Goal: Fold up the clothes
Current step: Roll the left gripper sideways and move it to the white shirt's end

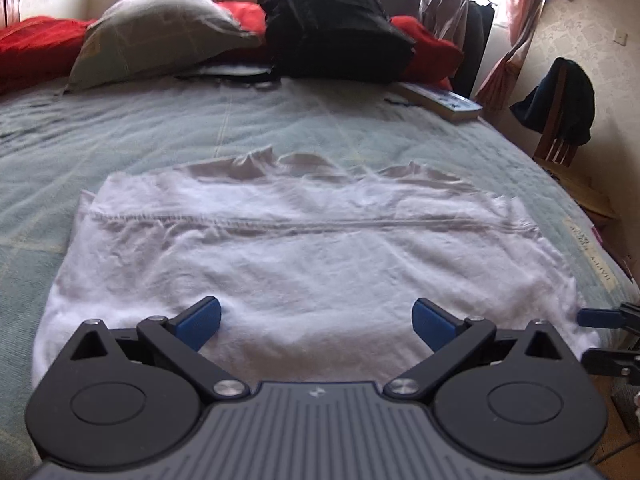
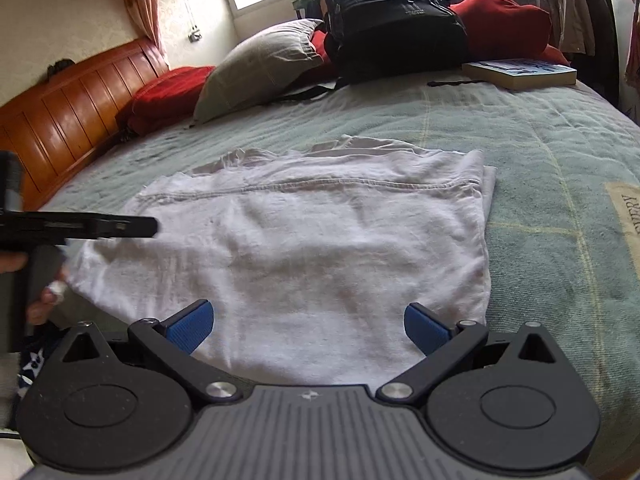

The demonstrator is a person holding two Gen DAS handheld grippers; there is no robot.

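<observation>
Both the left gripper [image 1: 316, 320] and right gripper [image 2: 308, 326] hang wide and hold nothing over the shirt's [image 1: 280, 248] near hem. The shirt lies partly folded at the bed's [image 1: 160, 128] near edge, so a shallow pinch may catch only the top layer and drag the fold askew.

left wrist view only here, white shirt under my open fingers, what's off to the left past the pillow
Observer: A wooden headboard runs along that side, seen from the right wrist view.
Operator: is the right gripper open too
Observer: Yes, the right gripper is open, hovering over the near edge of the white shirt.
Operator: what does the shirt's right edge look like
Observer: It lies straight, with a second layer peeking out at the far corner.
</observation>
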